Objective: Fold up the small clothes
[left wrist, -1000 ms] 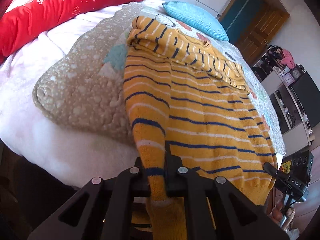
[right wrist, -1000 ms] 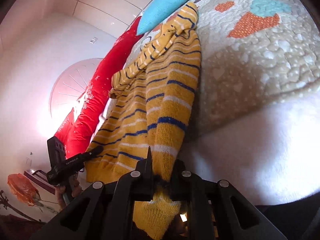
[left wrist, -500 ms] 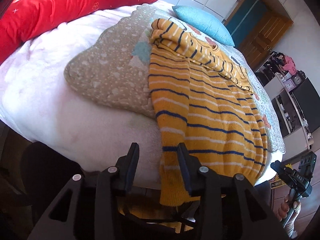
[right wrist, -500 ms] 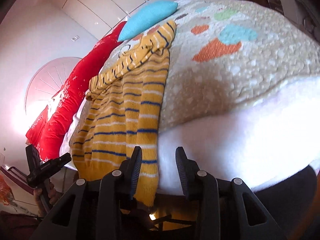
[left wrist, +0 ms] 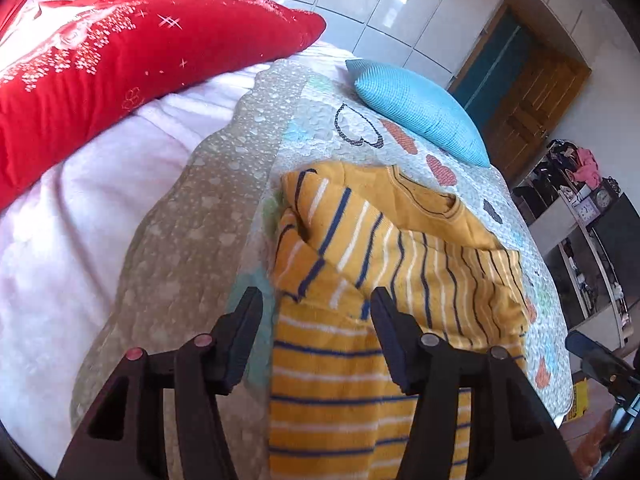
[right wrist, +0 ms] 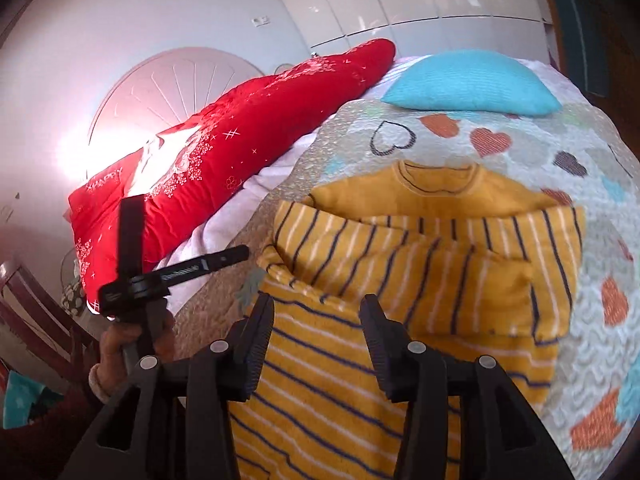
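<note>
Yellow striped sweater (left wrist: 384,280) lies flat on the quilt (left wrist: 192,248) w/ sleeves folded across, right ahead of both jaws. Your left gripper (left wrist: 316,312) & right gripper (right wrist: 316,320) gape, holding nothing, prob. so you can pinch the sleeve-fold next.

My work surface is a bed with a pale pink-white fleecy blanket (left wrist: 80,216). On it: a long red embroidered bolster pillow (left wrist: 100,64) along the head end, and a quilted coverlet with a beige dotted border and coloured hearts (left wrist: 192,232). On the coverlet: a turquoise knit cushion (left wrist: 420,112) at the far end, and the yellow knit sweater with navy and white stripes (right wrist: 400,280), sleeves folded across its body, collar towards the cushion.
</note>
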`<state>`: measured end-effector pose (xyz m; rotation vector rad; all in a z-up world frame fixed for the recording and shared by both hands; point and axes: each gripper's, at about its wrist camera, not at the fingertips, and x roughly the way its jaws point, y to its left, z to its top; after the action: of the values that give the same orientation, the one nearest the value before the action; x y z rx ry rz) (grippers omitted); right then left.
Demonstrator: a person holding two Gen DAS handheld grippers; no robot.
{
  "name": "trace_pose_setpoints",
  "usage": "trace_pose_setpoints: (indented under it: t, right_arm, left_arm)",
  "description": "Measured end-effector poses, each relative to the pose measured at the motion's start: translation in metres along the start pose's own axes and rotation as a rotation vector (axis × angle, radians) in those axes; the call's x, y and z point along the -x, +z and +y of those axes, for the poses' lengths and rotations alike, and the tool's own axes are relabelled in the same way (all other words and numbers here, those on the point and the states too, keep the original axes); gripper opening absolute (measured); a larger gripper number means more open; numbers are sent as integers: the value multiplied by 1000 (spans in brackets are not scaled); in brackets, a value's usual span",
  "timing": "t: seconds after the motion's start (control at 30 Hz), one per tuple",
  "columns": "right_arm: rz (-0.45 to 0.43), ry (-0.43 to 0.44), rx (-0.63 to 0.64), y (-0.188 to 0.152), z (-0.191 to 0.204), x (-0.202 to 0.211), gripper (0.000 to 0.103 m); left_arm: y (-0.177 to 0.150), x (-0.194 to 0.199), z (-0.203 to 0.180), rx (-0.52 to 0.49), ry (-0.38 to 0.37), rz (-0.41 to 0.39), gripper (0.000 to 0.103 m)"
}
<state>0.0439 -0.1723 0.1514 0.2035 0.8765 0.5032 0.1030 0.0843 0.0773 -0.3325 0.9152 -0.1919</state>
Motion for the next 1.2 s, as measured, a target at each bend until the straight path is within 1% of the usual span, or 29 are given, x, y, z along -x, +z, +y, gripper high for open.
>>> trace_pose_setpoints:
  t: [0.03,0.07,0.1,0.13,0.17,0.2,0.23,0.3,0.37,0.47,0.53,0.57,0.6,0.63,0.73,0.83,0.9,0.97,1.0,1.03,1.07,1.1,1.13,1.2]
  right_arm:
    - [19,-8,20,13,5,-13,50]
    - [40,-14,37,26,11,-26,55]
    - [61,-14,48,37,16,-40,58]
    - [82,-12,59,48,22,-54,63]
    - [102,-14,72,59,27,-69,64]
    - [123,-18,89,68,33,-85,65]
    - [150,-21,109,75,40,-103,66]
    - [209,-37,138,89,53,-142,66]
    - [263,-68,171,96,64,-178,66]
    - [344,-96,227,100,78,-225,66]
    - [387,-141,265,98,82,-248,64]
    - [397,-150,290,97,85,-255,36]
    - [415,-147,309,96,86,-261,13]
    - [431,-159,314,96,85,-265,8]
    - [390,-281,294,104,70,-269,7]
    - [356,-390,256,111,50,-275,7]
    - [361,-423,256,110,43,-282,7]
    - [357,-413,249,110,40,-283,10]
    - [346,-389,233,111,39,-277,13]
    - [336,-366,215,113,38,-268,17]
    - [323,-347,204,113,38,-257,25]
    - [306,-334,205,113,37,-242,30]
    - [286,-337,211,114,33,-224,36]
    - [259,-371,209,114,18,-188,42]
  left_arm:
    - [5,-15,3,6,31,13,49]
    - [6,-29,8,16,68,31,42]
    - [4,-41,14,37,93,64,26]
    - [-1,-51,22,77,87,98,18]
    - [-11,-56,31,120,61,113,18]
    - [-19,-58,38,149,38,97,18]
    - [-25,-56,42,157,24,59,19]
    - [-30,-53,41,149,22,25,19]
    - [-31,-54,40,143,29,12,19]
    - [-33,-56,41,143,11,-11,20]
    - [-35,-55,44,156,-8,-17,20]
    - [-36,-55,46,160,-13,-19,20]
    - [-36,-56,46,160,-14,-20,20]
    - [-36,-56,46,157,-10,-22,20]
    - [-37,-55,43,134,14,-30,20]
    - [-38,-55,44,136,13,-32,20]
    - [-38,-56,44,143,5,-32,20]
    - [-38,-56,45,143,5,-32,20]
    - [-38,-56,44,141,7,-32,20]
    - [-38,-57,44,142,6,-32,20]
    - [-38,-56,45,142,6,-32,20]
    - [-38,-57,44,143,5,-31,20]
    - [-38,-57,45,145,3,-31,20]
    - [-37,-57,46,145,2,-30,20]
